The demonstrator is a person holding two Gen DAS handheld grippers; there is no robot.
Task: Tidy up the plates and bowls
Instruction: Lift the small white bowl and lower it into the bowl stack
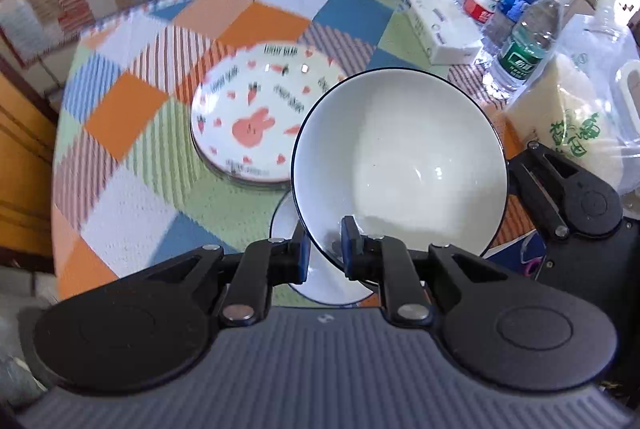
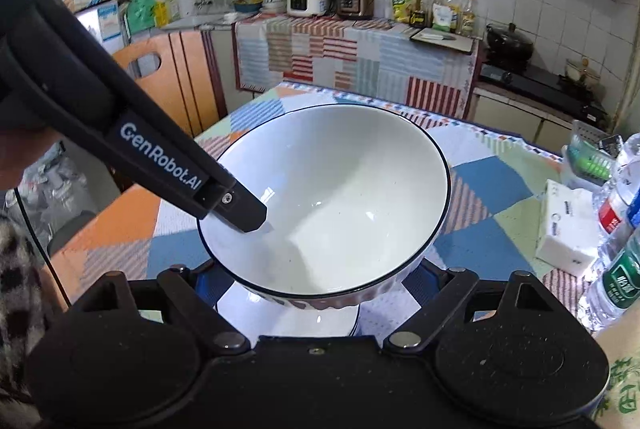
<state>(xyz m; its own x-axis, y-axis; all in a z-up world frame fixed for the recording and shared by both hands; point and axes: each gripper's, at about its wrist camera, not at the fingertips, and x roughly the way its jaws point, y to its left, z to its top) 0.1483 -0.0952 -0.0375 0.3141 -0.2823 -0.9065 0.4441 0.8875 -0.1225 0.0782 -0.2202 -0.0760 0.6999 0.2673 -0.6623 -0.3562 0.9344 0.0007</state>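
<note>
Left tongs are pinched tight on the near rim of the white bowl, one pad inside, one outside, so it hangs tilted above the bench; directly beneath waits a second white bowl, likely the nesting target; the bunny plates sit stacked just beside; right tongs spread wide, gripping nothing, flanking the lower bowl, probably ready to steady it.

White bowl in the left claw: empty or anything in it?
Empty. The white bowl shows a bare glazed inside in both wrist views, only glare spots. The left claw pinches its near rim.
</note>
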